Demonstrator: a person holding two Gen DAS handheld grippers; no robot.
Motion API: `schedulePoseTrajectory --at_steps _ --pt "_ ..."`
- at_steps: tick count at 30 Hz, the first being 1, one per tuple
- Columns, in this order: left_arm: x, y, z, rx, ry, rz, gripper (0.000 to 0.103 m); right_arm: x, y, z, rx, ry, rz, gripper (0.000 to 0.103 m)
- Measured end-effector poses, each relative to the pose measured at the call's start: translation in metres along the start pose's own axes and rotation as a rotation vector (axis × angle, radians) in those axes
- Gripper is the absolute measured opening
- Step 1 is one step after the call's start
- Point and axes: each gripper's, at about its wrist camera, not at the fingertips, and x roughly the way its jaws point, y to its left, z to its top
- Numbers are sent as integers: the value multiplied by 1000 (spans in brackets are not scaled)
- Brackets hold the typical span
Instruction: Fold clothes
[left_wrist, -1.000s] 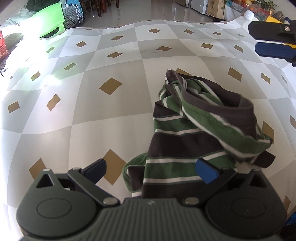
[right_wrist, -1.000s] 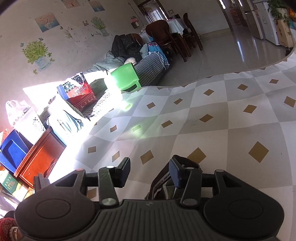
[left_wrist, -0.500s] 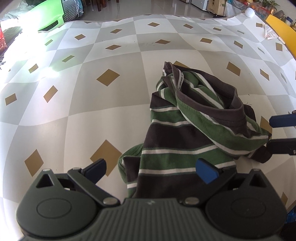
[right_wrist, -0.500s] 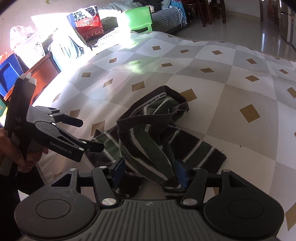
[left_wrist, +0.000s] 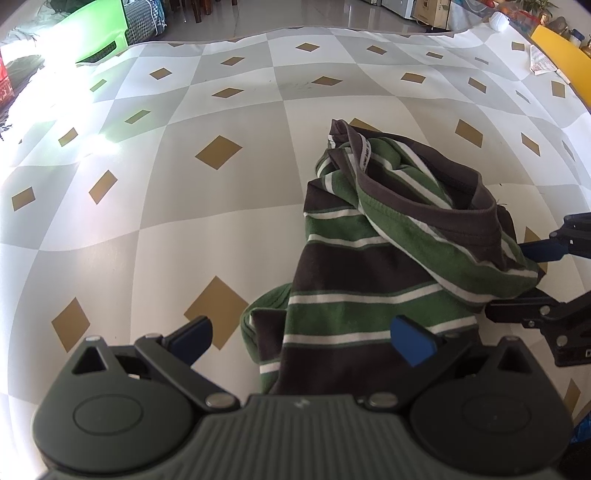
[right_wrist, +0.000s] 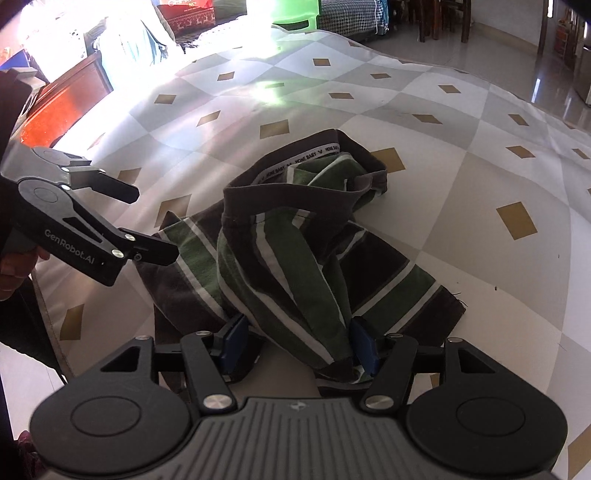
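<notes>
A crumpled garment (left_wrist: 369, 266) with green, dark brown and white stripes lies on the checkered tablecloth (left_wrist: 207, 229). My left gripper (left_wrist: 303, 339) hangs open just over the garment's near end, its blue pads wide apart and touching nothing. In the right wrist view it shows at the left (right_wrist: 151, 221), also open. My right gripper (right_wrist: 299, 341) is down at the other side of the garment (right_wrist: 295, 251), open, with a bunched fold lying between its blue pads. From the left wrist view its fingers (left_wrist: 517, 282) straddle the garment's right edge.
A person's hand (right_wrist: 14, 266) holds the left gripper at the table's edge. A green plastic chair (left_wrist: 99, 37) and a red-brown cabinet (right_wrist: 66, 103) stand beyond the table. A yellow surface (left_wrist: 561, 51) lies at the far right corner.
My right gripper came down from above the table, tilting toward the cloth, and now straddles a fold of the garment with wider jaws. The left gripper stayed put.
</notes>
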Motion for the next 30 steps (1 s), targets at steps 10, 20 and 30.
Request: schedulePoseTrajectory --at_steps 10,20,30 --pt "-3 8 -3 -1 -3 6 103 -20 -12 18 129 -97 69 10" --pt "-23 5 -9 29 -47 -51 103 -54 6 64 243 -333 238 8" --pt "-59 -1 -13 75 -159 -180 103 -32 51 104 201 -351 357 8"
